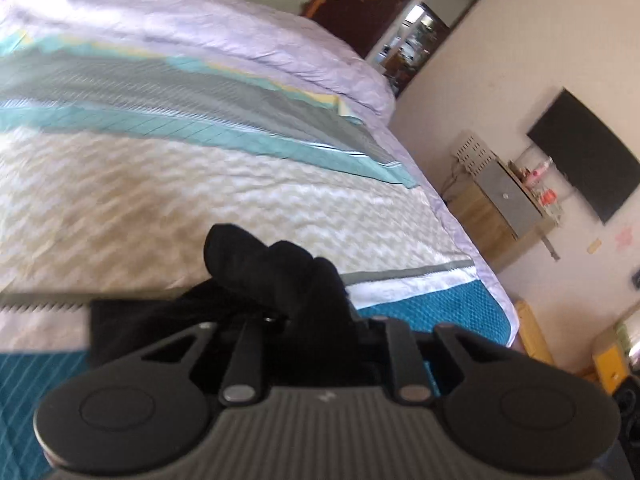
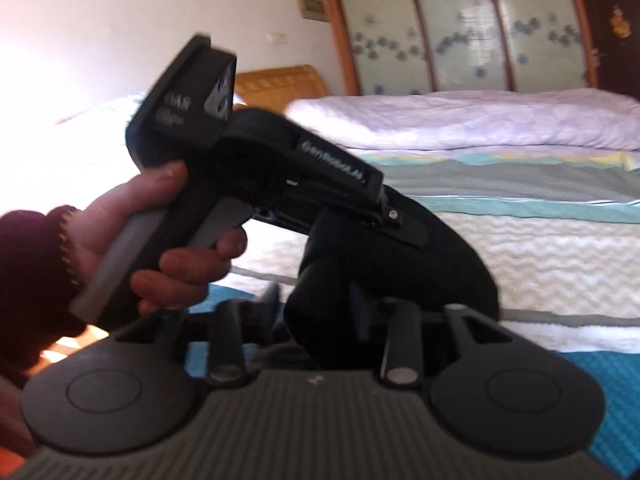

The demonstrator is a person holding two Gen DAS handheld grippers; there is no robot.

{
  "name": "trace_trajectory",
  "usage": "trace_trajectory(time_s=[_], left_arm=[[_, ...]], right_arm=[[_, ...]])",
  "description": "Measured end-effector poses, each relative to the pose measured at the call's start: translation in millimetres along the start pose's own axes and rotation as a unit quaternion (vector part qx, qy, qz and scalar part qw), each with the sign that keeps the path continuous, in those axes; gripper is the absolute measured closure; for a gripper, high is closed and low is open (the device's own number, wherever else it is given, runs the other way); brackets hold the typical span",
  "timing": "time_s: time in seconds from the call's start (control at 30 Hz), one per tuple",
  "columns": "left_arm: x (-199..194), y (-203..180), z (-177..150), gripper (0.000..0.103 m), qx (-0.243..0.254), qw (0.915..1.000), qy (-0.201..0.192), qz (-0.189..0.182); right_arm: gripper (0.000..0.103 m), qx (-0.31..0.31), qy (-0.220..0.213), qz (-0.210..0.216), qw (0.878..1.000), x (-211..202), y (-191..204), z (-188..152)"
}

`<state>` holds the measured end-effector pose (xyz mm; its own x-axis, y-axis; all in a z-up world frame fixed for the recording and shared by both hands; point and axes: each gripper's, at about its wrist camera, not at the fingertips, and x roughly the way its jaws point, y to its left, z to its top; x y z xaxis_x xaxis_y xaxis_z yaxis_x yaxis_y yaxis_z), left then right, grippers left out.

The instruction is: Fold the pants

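Big bed [image 1: 160, 200] fills both my views, chevron quilt across the middle, teal panel nearest me. A folded lilac duvet [image 1: 200, 28] lies along the far side, in front of the wardrobe [image 2: 460, 28]. In the left view the bed's edge runs down the right, and there's a strip of floor between it and the wooden cabinet [image 1: 492, 208] under the dark TV [image 1: 584, 152]. In the right view the wooden headboard [image 2: 280, 80] sits at the far left, with plenty of bare quilt on the right.

Now the pants [image 1: 280, 272]: black, bunched, up off the quilt. They hang in a thick fold between my two tools, one end at the nose of my left gripper [image 1: 288, 300], the lower end dropping into my right gripper [image 2: 320, 308].

Left tool is tilted nose-down over the near part of the bed, and it's clamped on the cloth. The fabric humps up over its fingers and hides them. My left hand [image 2: 160, 240] wraps the grip, thumb on the back, fingers curled round the trigger, dark sleeve [image 2: 28, 272] at the wrist.

Right tool sits just below and beside the left, aimed across the bed. One finger [image 2: 272, 296] shows, blurred, left of the cloth, and the other is hidden behind it. The fold sits between them, but I can't tell whether the pads are pressing.
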<state>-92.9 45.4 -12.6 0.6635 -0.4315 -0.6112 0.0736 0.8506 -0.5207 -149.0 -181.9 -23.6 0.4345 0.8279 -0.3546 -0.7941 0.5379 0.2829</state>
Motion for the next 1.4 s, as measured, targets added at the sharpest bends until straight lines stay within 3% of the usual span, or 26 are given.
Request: trace_trajectory(time_s=[0.07,0.13,0.2,0.27,0.37,0.5,0.57,0.7,0.87,0.93,0.97,1.0,1.03,1.1,1.13,1.3,1.4], left_arm=[[-5.0,27.0,-8.5,0.086,-0.032,0.9993,0.005,0.018],[-3.6,50.8,-21.3,0.085,-0.034,0.9978,0.011,0.055],[9.3,78.1,-38.0,0.082,-0.053,0.9945,0.02,0.088],[19.3,110.9,-52.4,0.079,-0.11,0.9921,0.004,0.06],[14.0,123.7,-58.4,0.076,-0.165,0.9858,-0.021,0.028],[-6.2,109.9,-57.4,0.063,-0.146,0.988,-0.037,0.033],[-21.9,102.1,-59.2,0.054,-0.144,0.9861,-0.065,0.051],[-48.6,88.0,-60.1,0.053,-0.132,0.9858,-0.096,0.042],[-48.4,58.6,-68.8,0.053,-0.086,0.9916,-0.09,0.036],[-35.8,53.0,-75.6,0.054,-0.072,0.9928,-0.075,0.059],[-26.1,51.3,-79.3,0.056,-0.065,0.992,-0.058,0.091],[-15.7,49.2,-82.4,0.059,-0.054,0.9894,-0.035,0.13],[-6.4,45.4,-85.5,0.063,-0.036,0.9853,-0.021,0.165],[-0.4,32.3,-89.2,0.063,-0.003,0.9805,-0.027,0.195],[2.4,25.7,-89.2,0.062,0.011,0.9775,-0.028,0.209],[1.8,15.5,-88.5,0.058,0.017,0.9723,-0.027,0.232],[-2.3,18.1,-88.2,0.052,0.006,0.9692,-0.028,0.245]], right_arm=[[0.046,-0.002,0.008,0.016,1.0,3.1,-0.1,-2.4],[0.046,0.011,0.036,0.022,0.999,17.1,-5.9,-9.7],[0.046,0.062,0.093,0.054,0.992,38.9,-16.1,-20.3],[0.048,0.117,0.156,0.094,0.976,64.8,-29.0,-39.4],[0.05,0.158,0.197,0.108,0.962,77.9,-35.2,-55.6],[0.05,0.127,0.172,0.119,0.969,49.7,-27.4,-43.9],[0.05,0.125,0.143,0.13,0.973,32.4,-30.0,-41.9],[0.048,0.156,0.099,0.124,0.975,4.0,-47.2,-32.4],[0.051,0.191,0.087,0.138,0.968,2.4,-54.7,-32.7],[0.056,0.184,0.107,0.118,0.97,15.2,-53.1,-39.0],[0.065,0.178,0.126,0.095,0.971,26.6,-52.6,-42.6],[0.087,0.179,0.152,0.067,0.97,41.3,-59.8,-51.5],[0.098,0.194,0.17,0.052,0.965,48.4,-65.2,-60.9],[0.097,0.257,0.183,0.066,0.947,56.5,-74.6,-76.3],[0.096,0.256,0.182,0.066,0.947,53.8,-73.3,-74.1],[0.079,0.189,0.139,0.052,0.971,13.8,-50.8,-53.4],[0.077,0.173,0.117,0.022,0.978,-6.8,-50.3,-48.5]])
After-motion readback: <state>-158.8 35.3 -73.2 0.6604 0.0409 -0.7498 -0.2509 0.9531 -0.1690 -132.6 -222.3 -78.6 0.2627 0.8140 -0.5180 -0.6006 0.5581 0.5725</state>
